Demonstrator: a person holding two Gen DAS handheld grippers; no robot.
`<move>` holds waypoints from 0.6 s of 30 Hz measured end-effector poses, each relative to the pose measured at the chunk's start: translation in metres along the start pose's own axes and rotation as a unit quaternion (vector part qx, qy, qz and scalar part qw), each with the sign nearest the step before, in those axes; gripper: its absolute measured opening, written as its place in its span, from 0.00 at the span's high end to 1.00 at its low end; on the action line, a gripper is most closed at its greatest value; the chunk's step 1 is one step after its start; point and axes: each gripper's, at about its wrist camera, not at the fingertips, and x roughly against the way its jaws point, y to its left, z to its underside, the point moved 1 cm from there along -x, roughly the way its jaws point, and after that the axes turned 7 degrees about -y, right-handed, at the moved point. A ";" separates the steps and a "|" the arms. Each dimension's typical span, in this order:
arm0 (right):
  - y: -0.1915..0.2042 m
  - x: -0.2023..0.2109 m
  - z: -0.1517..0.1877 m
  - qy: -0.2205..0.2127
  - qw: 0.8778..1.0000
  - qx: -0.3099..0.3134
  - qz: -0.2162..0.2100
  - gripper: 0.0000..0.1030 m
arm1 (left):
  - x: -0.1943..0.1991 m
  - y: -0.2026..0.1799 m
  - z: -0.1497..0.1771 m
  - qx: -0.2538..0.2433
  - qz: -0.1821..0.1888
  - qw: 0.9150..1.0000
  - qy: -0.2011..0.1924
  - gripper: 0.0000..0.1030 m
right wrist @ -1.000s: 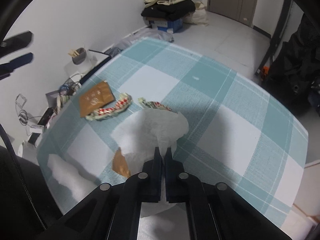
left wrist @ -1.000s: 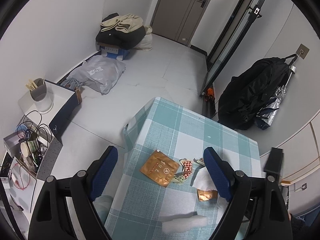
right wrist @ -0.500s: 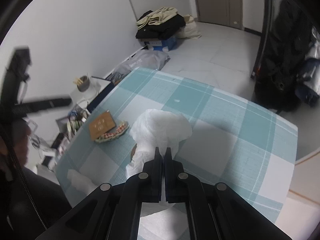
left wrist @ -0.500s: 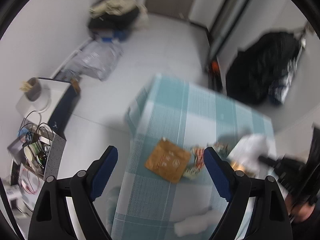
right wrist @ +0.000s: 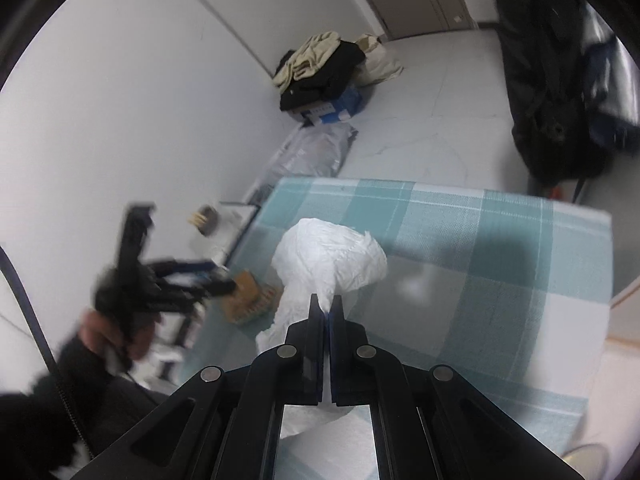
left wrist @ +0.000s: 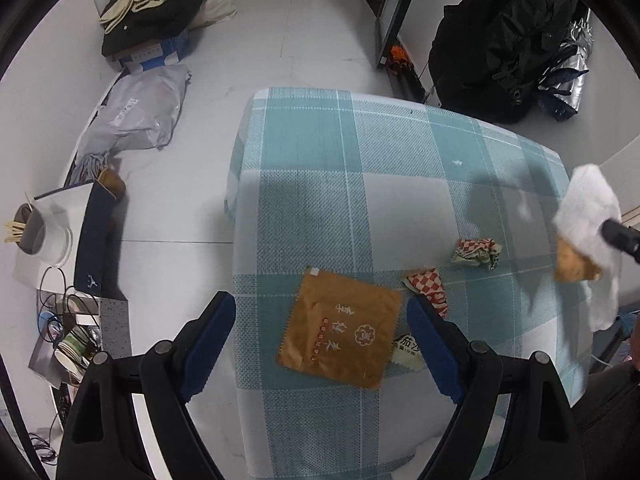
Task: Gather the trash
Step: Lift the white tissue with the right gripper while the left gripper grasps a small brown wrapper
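My left gripper point(left wrist: 320, 344) hangs open above a flat brown packet point(left wrist: 340, 334) on the teal checked tablecloth point(left wrist: 316, 188), its blue fingers spread on either side of the packet. Beside the packet lie a red-checked wrapper point(left wrist: 428, 286), a crumpled checked wrapper point(left wrist: 476, 254) and a small sachet point(left wrist: 408, 350). My right gripper point(right wrist: 327, 308) is shut on a white tissue point(right wrist: 332, 256), lifted off the table. In the left wrist view the white tissue point(left wrist: 588, 216) hangs at the right edge, with a small brown packet point(left wrist: 576, 266) showing beside it.
Left of the table stand a white box with a cup of sticks point(left wrist: 30, 230) and a crate of cables and paper cups point(left wrist: 72, 344). A grey bag point(left wrist: 136, 114) and piled clothes point(left wrist: 156, 12) lie on the floor. A black backpack point(left wrist: 504, 36) hangs at the far right.
The left gripper has dropped closer over the brown packet and tilted downward. The right gripper has lifted the tissue off the table and carried it to the right, turning as it went.
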 end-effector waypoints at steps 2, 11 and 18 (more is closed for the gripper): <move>-0.003 0.005 -0.003 -0.011 0.999 -0.019 -0.031 0.99 | -0.002 -0.001 0.003 -0.004 0.001 1.000 0.004 0.17; -0.010 -0.011 0.006 0.039 0.999 -0.014 0.027 0.99 | -0.016 -0.007 0.008 -0.041 -0.021 0.999 0.025 0.17; -0.009 -0.027 0.015 0.075 0.982 0.065 0.162 0.99 | -0.019 -0.014 0.009 -0.065 -0.036 0.997 0.017 0.19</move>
